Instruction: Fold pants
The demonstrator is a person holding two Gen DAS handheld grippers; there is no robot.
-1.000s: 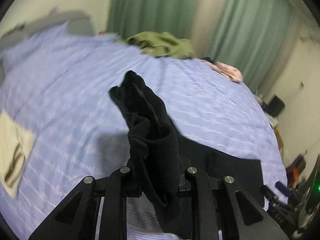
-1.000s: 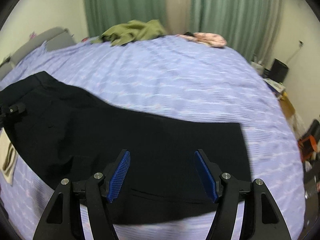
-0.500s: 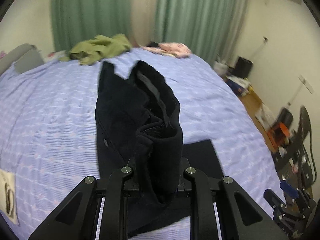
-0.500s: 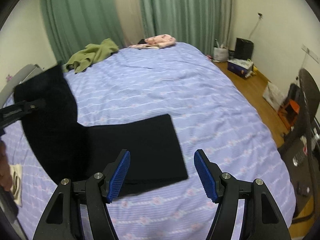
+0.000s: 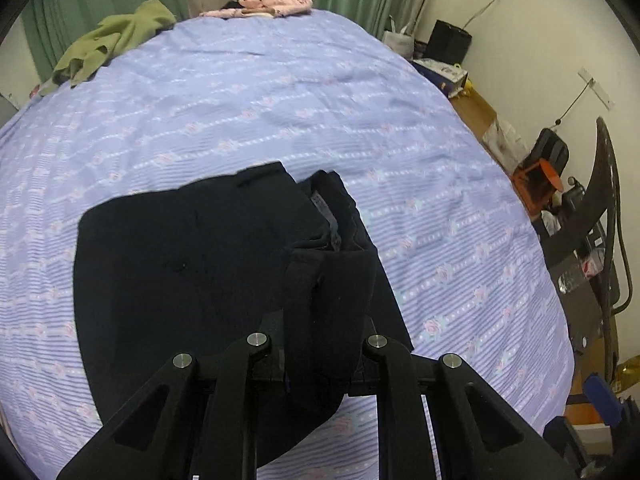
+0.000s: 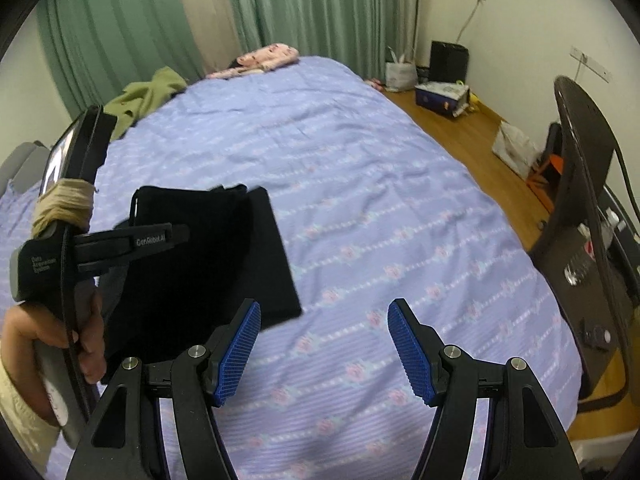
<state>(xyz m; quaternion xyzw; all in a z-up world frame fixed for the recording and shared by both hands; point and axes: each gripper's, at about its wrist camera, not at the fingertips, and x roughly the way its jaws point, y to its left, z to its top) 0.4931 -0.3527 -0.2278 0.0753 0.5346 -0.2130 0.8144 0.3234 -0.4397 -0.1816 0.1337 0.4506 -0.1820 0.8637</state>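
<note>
Across the bed [image 5: 280, 92] black pants [image 5: 180, 264] lie folded, waistband bunch clamped by left gripper [image 5: 320, 344]; right gripper [image 6: 324, 344] gapes.

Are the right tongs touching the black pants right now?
Apart. The right wrist view shows the right tongs open over bare bedsheet, with the black pants off to the left, clear of both blue pads.

— What are the grippers built like?
— Right gripper [image 6: 324, 342]: black linkage arms, round silver screws, ribbed blue pads [image 6: 409, 354]. Left gripper [image 6: 182, 234]: black, white lettering, a phone strapped on with beige elastic.
— And the person?
— A left hand [image 6: 48, 334] — a cream sleeve at its wrist.
</note>
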